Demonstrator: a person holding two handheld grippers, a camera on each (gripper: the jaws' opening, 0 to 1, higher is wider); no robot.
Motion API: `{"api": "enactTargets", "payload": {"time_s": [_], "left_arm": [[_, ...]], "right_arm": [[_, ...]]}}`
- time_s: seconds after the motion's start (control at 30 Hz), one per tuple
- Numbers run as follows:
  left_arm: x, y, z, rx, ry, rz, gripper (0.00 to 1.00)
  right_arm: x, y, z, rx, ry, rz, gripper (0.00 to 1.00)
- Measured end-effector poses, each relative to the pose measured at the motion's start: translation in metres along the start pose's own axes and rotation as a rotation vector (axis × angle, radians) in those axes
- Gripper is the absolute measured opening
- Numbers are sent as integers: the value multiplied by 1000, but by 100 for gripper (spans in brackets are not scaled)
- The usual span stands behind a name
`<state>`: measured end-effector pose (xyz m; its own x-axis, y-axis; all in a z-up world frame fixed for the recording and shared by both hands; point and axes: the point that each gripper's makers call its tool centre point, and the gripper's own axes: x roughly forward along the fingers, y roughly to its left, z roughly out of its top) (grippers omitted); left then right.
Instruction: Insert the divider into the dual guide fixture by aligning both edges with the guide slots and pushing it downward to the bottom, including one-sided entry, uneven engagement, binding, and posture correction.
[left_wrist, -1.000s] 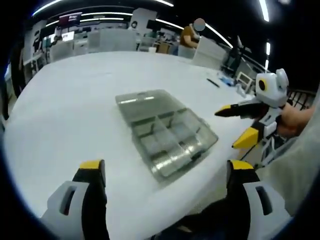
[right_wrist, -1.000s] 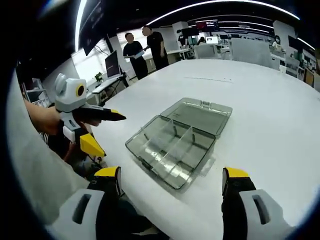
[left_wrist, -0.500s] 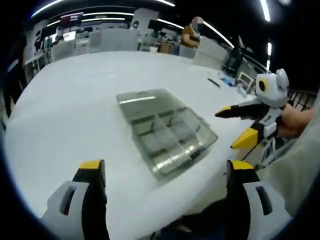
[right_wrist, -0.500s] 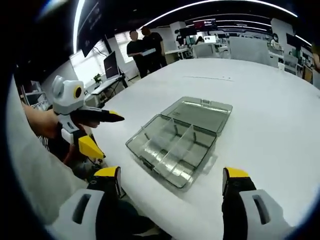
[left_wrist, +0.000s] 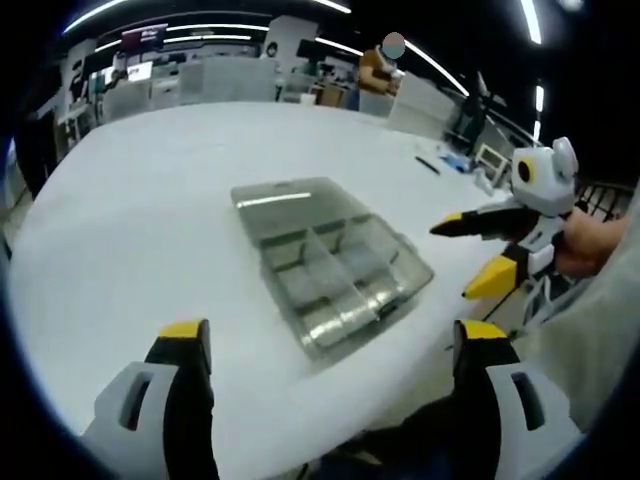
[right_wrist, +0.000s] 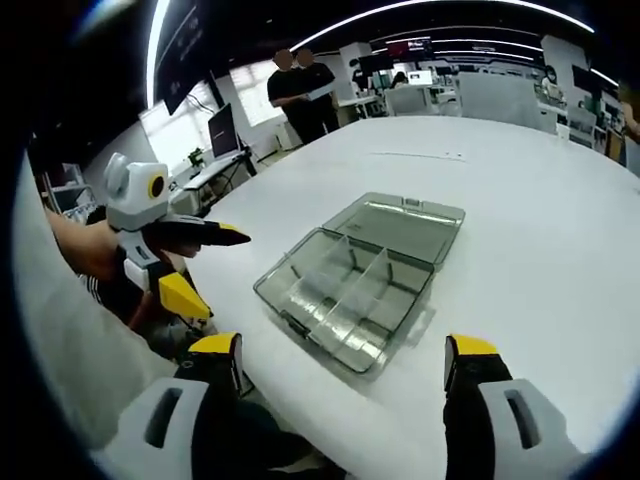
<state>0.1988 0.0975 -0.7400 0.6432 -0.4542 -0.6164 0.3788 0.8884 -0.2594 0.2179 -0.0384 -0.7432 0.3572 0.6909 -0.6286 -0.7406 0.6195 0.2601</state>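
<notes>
I hold my left gripper and my right gripper above the near edge of the white table, both with jaws wide apart and nothing between them. The clear plastic box lies open on the table in front of me, its lid flat behind it. Thin dividers stand inside the box, between the compartments.

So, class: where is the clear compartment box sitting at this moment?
The clear compartment box lies open on the white table near its front edge, ahead of the right gripper; in the left gripper view it lies centre, beside the right gripper.
</notes>
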Motion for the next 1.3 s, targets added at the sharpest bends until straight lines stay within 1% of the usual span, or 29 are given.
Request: {"api": "enactTargets", "payload": {"time_s": [0.7,0.97,1.3], "left_arm": [[-2,0,-1,1,6,4,99],[-2,0,-3,1,15,0,99],[0,0,-2,-6,13,-1,99]], "right_arm": [[-1,-1,-3,2,9,-1,81],[-2,-4,-4,6,11,-5,81],[-1,-5,-3,15,12,-3,80]]}}
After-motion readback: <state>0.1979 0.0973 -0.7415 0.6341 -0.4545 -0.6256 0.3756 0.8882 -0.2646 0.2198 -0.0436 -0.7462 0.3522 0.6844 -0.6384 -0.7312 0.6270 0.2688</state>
